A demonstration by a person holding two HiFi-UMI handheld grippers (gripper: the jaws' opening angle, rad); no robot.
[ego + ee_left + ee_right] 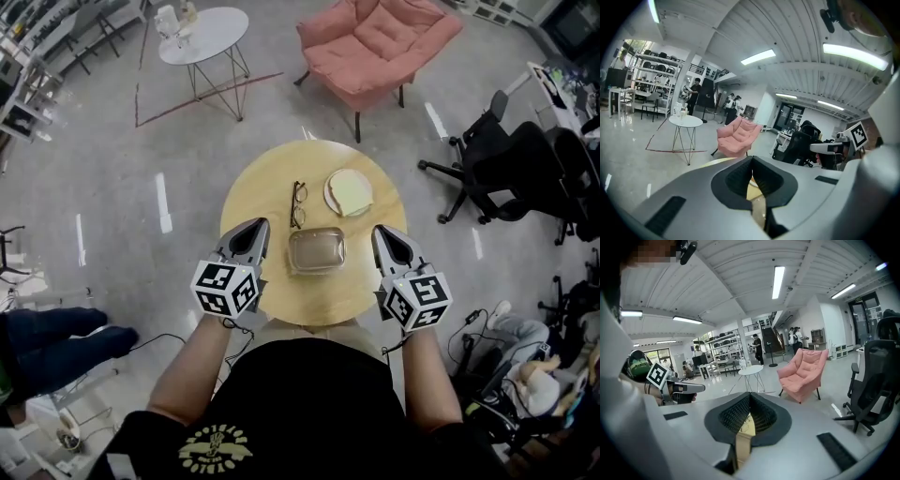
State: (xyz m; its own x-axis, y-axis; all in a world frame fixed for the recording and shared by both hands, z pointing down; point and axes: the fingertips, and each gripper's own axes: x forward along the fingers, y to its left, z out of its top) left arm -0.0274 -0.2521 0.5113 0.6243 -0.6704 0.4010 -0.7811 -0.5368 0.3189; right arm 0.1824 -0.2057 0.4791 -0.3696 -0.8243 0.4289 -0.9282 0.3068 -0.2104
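Note:
A round wooden table (267, 178) carries a clear rectangular container (316, 250), a pair of black glasses (298, 203) and a white plate (348, 191) with a pale slice of bread on it. My left gripper (259, 227) hovers just left of the container, jaws closed tip to tip with nothing between them. My right gripper (380, 232) mirrors it just right of the container, also shut and empty. In the left gripper view, the left gripper (751, 164) shows a sliver of table through its pads. The right gripper (748, 399) looks the same in its own view.
A pink armchair (380, 42) stands beyond the table and a white round side table (203, 36) at the far left. Black office chairs (511, 164) crowd the right. Someone's legs (47, 337) lie at the left edge. People stand far off by the shelving (651, 70).

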